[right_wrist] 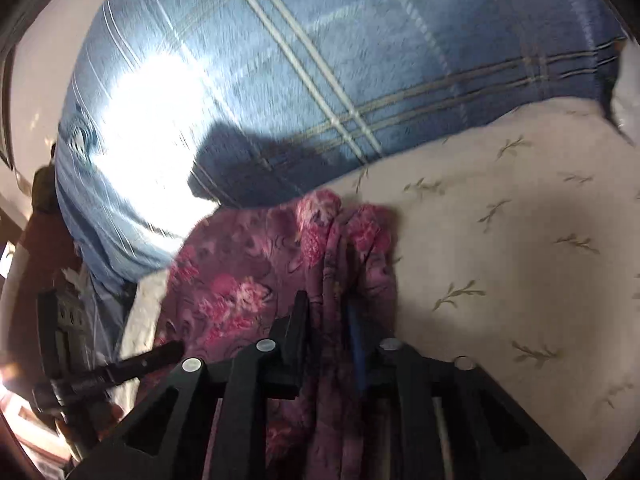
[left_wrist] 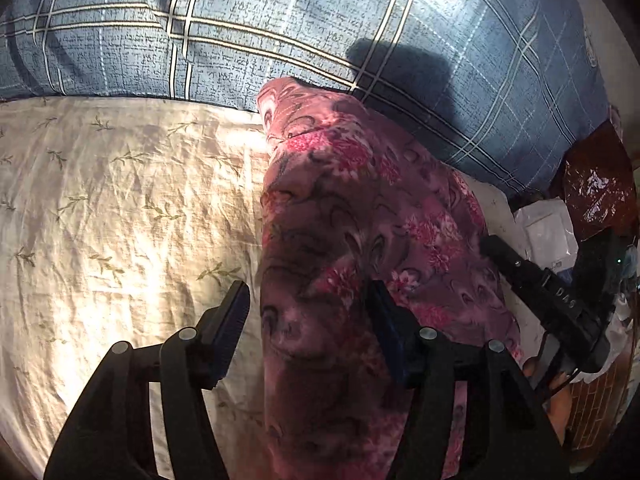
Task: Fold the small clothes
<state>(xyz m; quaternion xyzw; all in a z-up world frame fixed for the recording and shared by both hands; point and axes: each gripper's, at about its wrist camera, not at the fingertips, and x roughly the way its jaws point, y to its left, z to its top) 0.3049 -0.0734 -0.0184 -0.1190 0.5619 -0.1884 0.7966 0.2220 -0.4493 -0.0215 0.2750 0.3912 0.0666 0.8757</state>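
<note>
My left claw (left_wrist: 308, 316) stands wide, the pink floral garment (left_wrist: 360, 216) between its pads but not pinched. My right claw (right_wrist: 328, 320) is narrow, clamped on a bunched fold. The garment lies rumpled on the bed (left_wrist: 120, 200) against the blue quilt (left_wrist: 280, 32); folding looks barely begun.

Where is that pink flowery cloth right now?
The pink floral cloth lies on the cream sheet, its far end against the blue plaid pillow, near end between both grippers' fingers.
</note>
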